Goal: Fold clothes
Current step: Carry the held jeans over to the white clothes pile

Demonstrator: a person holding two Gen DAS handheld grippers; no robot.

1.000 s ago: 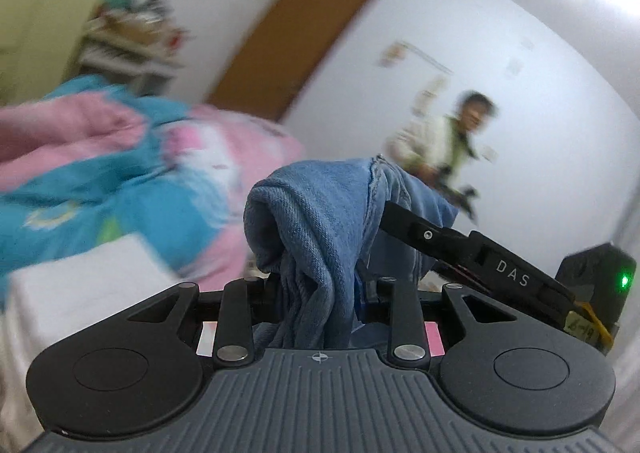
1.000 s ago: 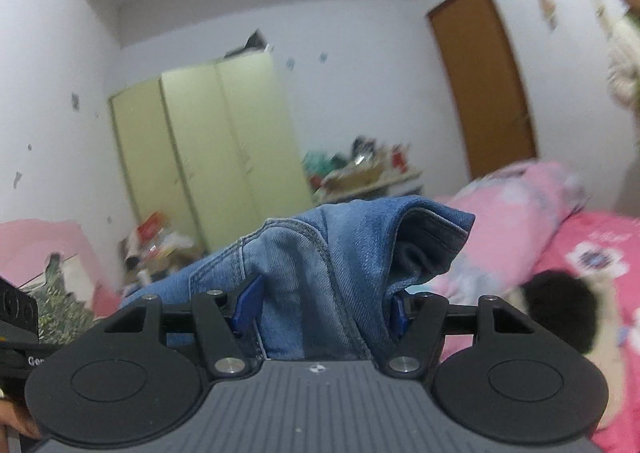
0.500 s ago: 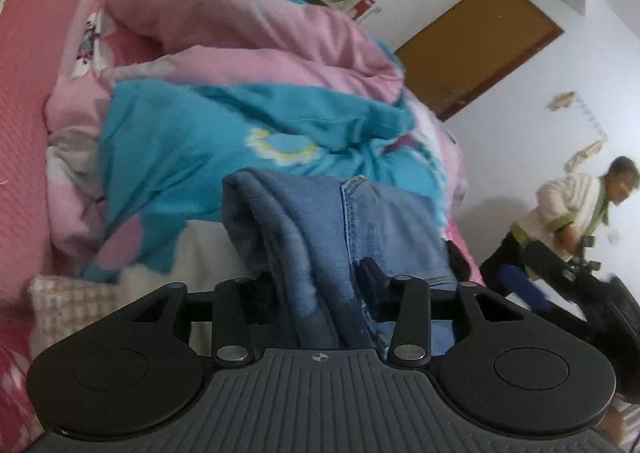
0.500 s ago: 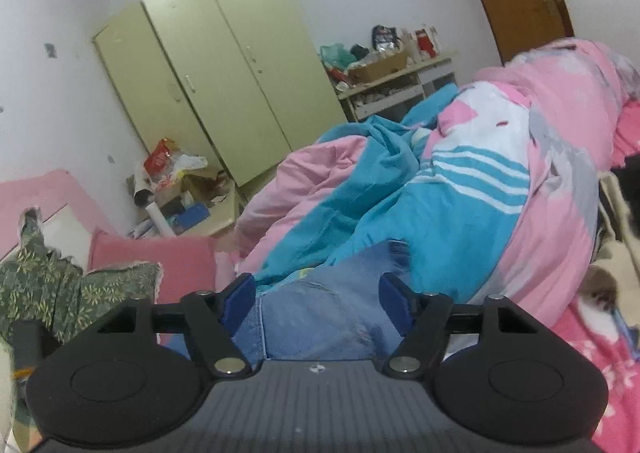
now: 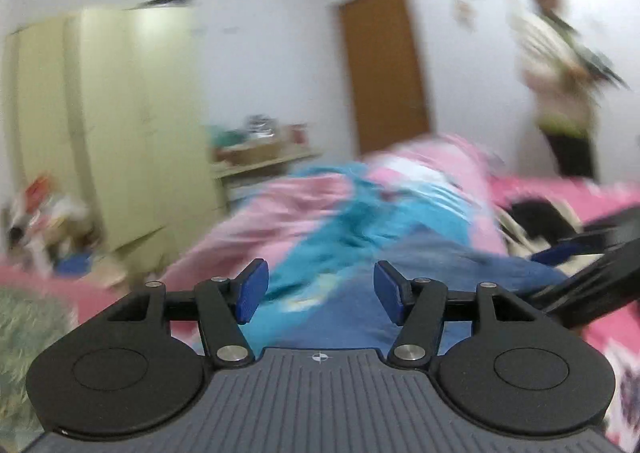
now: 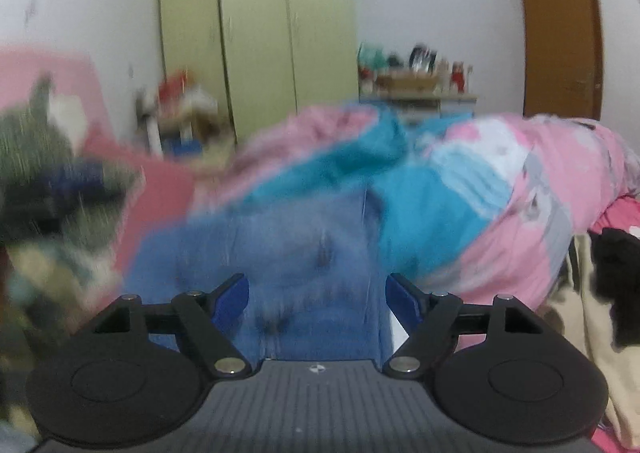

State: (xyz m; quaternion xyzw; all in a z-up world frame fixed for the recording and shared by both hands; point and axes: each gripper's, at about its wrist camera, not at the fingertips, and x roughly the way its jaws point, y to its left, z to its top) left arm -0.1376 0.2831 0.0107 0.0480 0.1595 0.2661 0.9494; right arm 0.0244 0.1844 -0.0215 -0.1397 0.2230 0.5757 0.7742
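My left gripper (image 5: 320, 289) has its blue pads (image 5: 251, 290) spread wide with nothing between them. The jeans (image 5: 460, 265) lie on the bed below and ahead of it, running off to the right against the pink and blue quilt (image 5: 332, 221). My right gripper (image 6: 317, 299) is spread just as wide and grips nothing; the jeans (image 6: 280, 253) lie flat under and just beyond its pads (image 6: 230, 299), with the quilt (image 6: 460, 189) bunched behind them. Both views are blurred. At the left view's right edge the other gripper's dark arm (image 5: 600, 273) reaches over the denim.
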